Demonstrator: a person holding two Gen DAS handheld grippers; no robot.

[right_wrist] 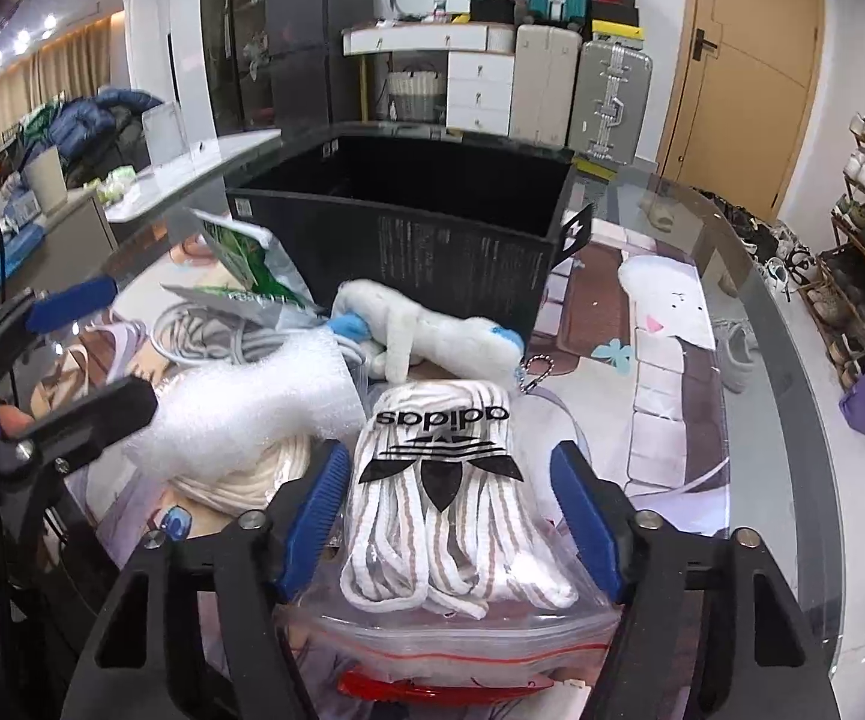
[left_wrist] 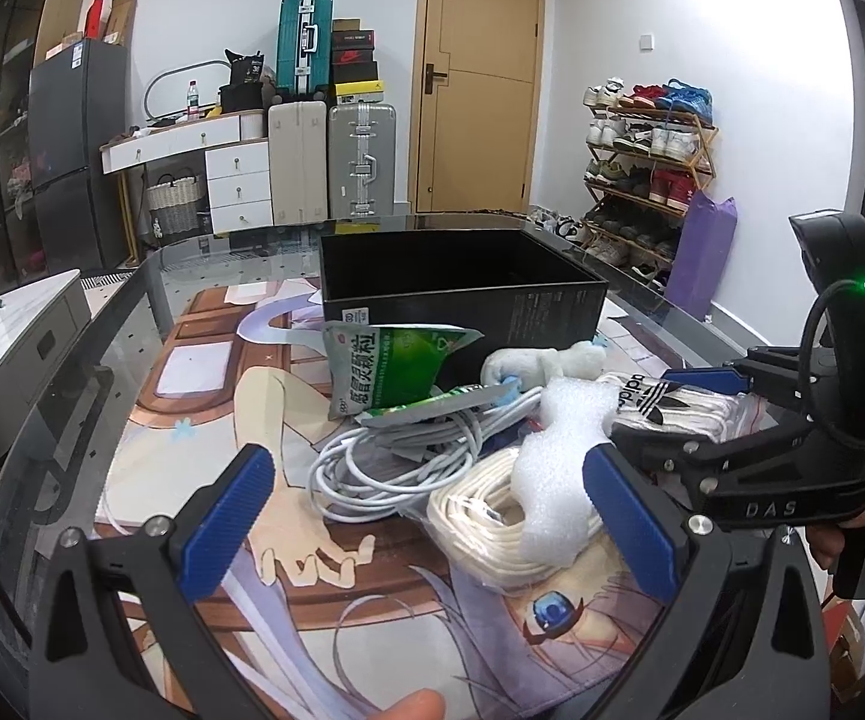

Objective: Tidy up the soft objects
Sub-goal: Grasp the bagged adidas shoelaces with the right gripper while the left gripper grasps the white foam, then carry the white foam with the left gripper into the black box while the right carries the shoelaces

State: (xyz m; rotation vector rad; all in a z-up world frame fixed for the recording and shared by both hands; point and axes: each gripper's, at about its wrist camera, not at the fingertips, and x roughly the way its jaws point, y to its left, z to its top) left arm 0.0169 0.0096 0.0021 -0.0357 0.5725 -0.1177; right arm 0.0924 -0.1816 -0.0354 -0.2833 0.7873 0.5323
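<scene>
A zip bag of white Adidas laces (right_wrist: 444,498) lies between the open blue pads of my right gripper (right_wrist: 453,516), which do not press it; the bag also shows in the left wrist view (left_wrist: 666,405). My left gripper (left_wrist: 432,522) is open above a cream rope coil (left_wrist: 486,516), white foam (left_wrist: 558,462) and a white cable coil (left_wrist: 396,456). A white plush toy (right_wrist: 432,330) and a green sachet pack (left_wrist: 384,369) lie before the open black box (left_wrist: 462,294).
The pile rests on a printed mat (left_wrist: 204,420) on a glass table (right_wrist: 750,276). A shoe rack (left_wrist: 642,168) stands to the right and suitcases (left_wrist: 360,162) behind. A fingertip (left_wrist: 414,705) shows at the bottom edge.
</scene>
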